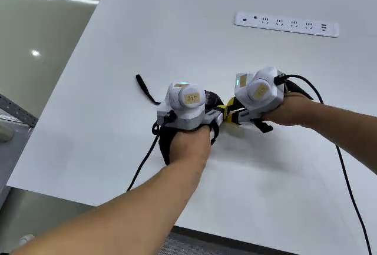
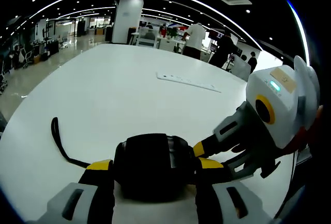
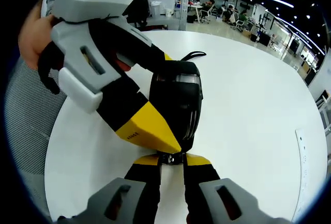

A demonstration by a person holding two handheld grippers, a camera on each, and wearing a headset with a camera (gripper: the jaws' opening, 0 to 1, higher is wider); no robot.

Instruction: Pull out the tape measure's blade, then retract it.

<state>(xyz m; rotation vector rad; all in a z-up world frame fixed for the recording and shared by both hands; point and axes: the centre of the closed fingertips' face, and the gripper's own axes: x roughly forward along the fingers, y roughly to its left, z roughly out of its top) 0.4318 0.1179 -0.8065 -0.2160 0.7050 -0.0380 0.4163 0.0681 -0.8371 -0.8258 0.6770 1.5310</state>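
Observation:
A black tape measure [image 2: 155, 164] lies on the white table [image 1: 235, 55], its black wrist strap [image 2: 58, 141] trailing off to the left. My left gripper [image 2: 155, 175] is shut on the tape measure's case, one yellow-tipped finger on each side. In the right gripper view the case [image 3: 178, 107] stands just ahead, and my right gripper [image 3: 170, 159] is shut on the small blade tip at the case's bottom edge. In the head view both grippers meet at the table's middle, left gripper [image 1: 213, 112] and right gripper [image 1: 231, 113] almost touching, with the strap [image 1: 145, 89] lying to their left.
A white power strip [image 1: 287, 24] lies far back on the table. Black cables [image 1: 347, 178] run from the grippers toward the near edge. People and desks stand in the office beyond the table.

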